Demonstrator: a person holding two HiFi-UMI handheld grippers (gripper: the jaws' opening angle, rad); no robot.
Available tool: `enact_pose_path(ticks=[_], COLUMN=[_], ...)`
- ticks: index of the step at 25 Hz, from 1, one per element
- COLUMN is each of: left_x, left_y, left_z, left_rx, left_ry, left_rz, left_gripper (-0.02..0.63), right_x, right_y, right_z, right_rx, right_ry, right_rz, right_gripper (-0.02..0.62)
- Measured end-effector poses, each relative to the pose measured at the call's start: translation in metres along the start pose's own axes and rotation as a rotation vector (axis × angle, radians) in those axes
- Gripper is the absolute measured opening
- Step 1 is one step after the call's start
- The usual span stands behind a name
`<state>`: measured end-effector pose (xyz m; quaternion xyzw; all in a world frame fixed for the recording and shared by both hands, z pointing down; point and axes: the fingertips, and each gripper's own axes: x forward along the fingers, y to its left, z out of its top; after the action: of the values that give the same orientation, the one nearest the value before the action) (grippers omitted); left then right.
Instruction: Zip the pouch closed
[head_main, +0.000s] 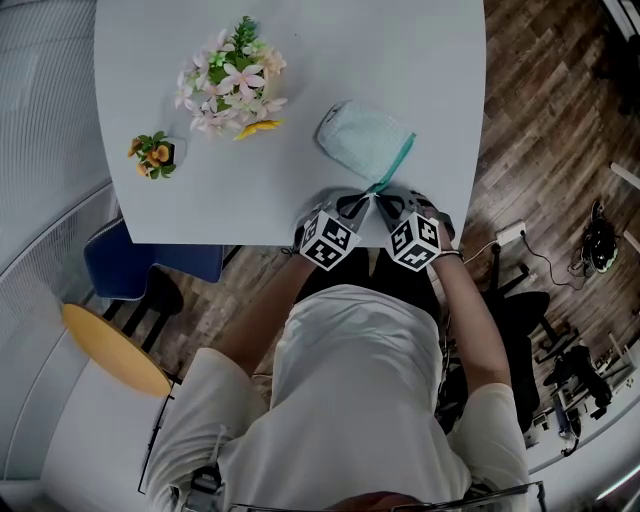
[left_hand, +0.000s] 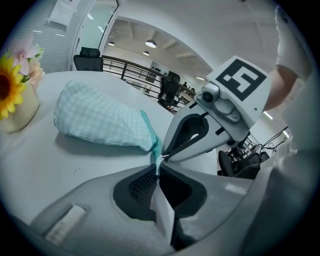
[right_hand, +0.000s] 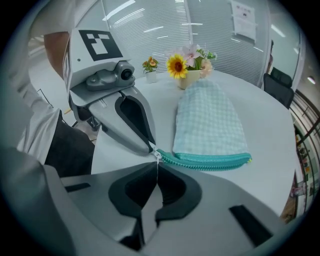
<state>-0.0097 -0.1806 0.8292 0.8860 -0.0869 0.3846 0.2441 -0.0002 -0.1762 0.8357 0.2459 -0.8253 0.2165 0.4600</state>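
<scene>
The left gripper (left_hand: 159, 166) and the right gripper (right_hand: 157, 164) both have their jaws pressed together on the near end of the pouch (head_main: 362, 140), by its zipper (right_hand: 210, 160). The pouch lies near the worktop's (head_main: 400, 50) front edge. It looks soft and light, so I think the cloth must be pinned while the zipper is drawn.

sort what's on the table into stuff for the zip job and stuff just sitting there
For the job: pouch, its zipper, left gripper and right gripper, both shut on the zipper's end.
Just sitting there: vase of flowers, small potted plant.
</scene>
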Motion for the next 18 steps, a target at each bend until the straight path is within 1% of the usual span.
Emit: enact_pose_path(ticks=[4, 7, 12, 18], left_x=[-0.007, -0.011, -0.021, -0.033], left_y=[-0.006, -0.009, -0.006, -0.004], left_z=[0.005, 0.007, 0.007, 0.01], left_rx=[-0.005, -0.008, -0.043, -0.063], left_ry=[-0.007, -0.007, -0.019, -0.029], left_rz=[-0.002, 0.012, 0.049, 0.088], left_gripper=[0.029, 0.029, 0.028, 0.028], right_x=[-0.009, -0.014, -0.023, -0.03], right_y=[0.001, -0.001, -0.016, -0.027], right_z=[0.002, 0.003, 0.0, 0.002], right_rx=[0.038, 0.029, 0.035, 0.014], right_ry=[-0.032, -0.036, -0.034, -0.041], right_rz=[0.047, 0.077, 0.084, 0.092], right_gripper=[0.005, 0.005, 0.003, 0.003])
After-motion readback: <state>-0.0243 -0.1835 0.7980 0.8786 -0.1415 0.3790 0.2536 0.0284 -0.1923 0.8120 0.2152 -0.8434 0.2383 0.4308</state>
